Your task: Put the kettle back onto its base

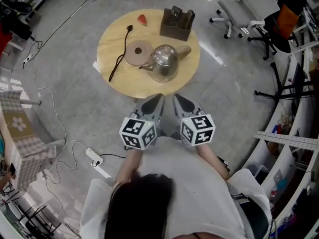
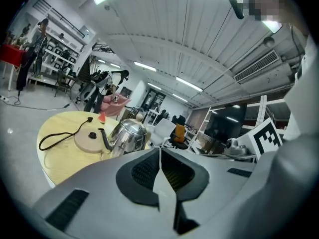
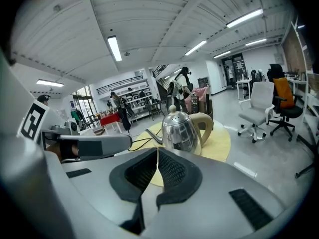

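Left gripper, right gripper, fingers together; kettle foot cut off behind

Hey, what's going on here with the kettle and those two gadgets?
A person stands at a round table holding a left gripper and a right gripper. Both are shut, empty and short of the table. The steel kettle sits on the tabletop beside its round base, not on it. Nothing has been picked up yet.

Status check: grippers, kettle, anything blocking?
Left gripper and right gripper both shut, empty, short of the table. Kettle stands beside base, not on it. Cord lies left of base; nothing between grippers and kettle.
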Demonstrator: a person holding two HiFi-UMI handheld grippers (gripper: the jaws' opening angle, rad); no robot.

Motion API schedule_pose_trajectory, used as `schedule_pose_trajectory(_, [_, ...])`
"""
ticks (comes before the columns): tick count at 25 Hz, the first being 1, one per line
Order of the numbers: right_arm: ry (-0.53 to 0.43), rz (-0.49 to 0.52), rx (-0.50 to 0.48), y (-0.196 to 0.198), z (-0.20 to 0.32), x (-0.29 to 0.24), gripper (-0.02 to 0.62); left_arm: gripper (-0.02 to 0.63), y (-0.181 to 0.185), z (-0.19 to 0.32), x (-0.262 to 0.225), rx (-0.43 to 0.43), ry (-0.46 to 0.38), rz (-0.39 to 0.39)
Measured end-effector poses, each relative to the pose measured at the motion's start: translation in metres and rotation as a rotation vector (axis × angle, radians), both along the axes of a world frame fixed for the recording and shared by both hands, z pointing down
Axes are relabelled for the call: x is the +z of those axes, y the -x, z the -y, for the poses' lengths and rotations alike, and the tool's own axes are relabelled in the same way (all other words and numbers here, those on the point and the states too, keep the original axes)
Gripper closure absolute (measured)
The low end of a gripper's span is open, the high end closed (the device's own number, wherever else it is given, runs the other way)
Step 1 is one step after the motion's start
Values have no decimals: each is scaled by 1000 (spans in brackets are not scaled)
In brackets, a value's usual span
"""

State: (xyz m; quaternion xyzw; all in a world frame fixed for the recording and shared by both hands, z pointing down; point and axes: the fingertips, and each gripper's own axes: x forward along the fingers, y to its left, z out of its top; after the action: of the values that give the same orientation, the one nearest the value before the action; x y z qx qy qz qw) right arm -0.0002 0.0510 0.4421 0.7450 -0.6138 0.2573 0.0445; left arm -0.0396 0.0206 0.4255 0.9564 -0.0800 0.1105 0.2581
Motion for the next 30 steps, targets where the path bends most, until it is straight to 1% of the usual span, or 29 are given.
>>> schedule_pose_trajectory(4, [-2,1,10,2,4,2,568,577,1,2,9,26,8,27])
schedule_pose_trajectory(8, [42,-33,40,-3,6,7,568,578,3,10,9,10,2,25])
schedule_pose_trajectory(10, [43,-37,41,-3,7,5,568,578,4,14,8,1,-15,33])
schedule_pose_trajectory(14, [33,-41,44,-4,9,0,568,578,5,17,4,-12,-18,35])
schedule_pose_trajectory(18, [34,-57,58,-4,8,1,568,578,4,18,-7,8,-102,25])
schedule_pose_trajectory(19, [36,-63,63,-5,7,2,568,578,3,18,-8,10,-109,22])
schedule_pose_trajectory(21, [38,-73,67,-6,6,1,568,578,3,19,-9,-4,-91,15])
schedule_pose_trajectory(24, [38,-77,67,-10,4,1,567,578,5,20,-5,-31,-61,24])
schedule_pose_trajectory(30, [40,-65,94,-21,-1,7,568,578,5,24,-6,-47,-41,1])
